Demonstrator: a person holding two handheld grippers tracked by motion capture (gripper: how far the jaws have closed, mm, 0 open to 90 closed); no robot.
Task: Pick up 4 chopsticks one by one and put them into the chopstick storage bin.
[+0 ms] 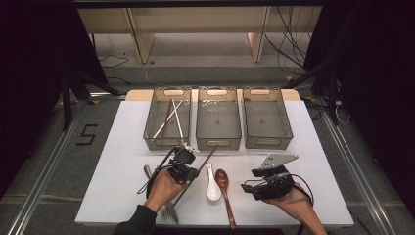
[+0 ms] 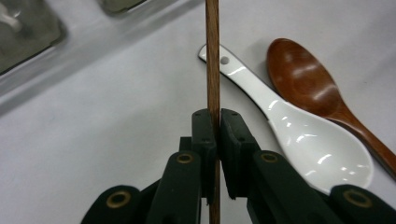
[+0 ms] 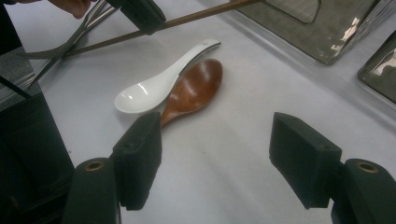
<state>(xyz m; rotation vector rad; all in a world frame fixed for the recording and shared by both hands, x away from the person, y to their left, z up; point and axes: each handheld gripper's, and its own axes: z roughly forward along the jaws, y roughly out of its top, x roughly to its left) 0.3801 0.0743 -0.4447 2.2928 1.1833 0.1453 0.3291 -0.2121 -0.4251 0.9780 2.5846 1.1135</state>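
Here: one chopstick (image 2: 213, 56) in left tongs (image 2: 216, 122), two spoons (image 1: 219, 182), three bins (image 1: 218, 120).

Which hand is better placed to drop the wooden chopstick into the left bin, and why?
Left. The left claw is already shut on the wooden chopstick, just below the left bin that holds other chopsticks. The right claw is open with nothing between its pads.

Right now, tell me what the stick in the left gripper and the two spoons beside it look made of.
Stick: brown wood, matt, faint grain. White spoon: probably glazed ceramic, sharp glossy highlights. Brown spoon: seemingly lacquered wood, reddish with soft sheen. Left gripper clamps the stick.
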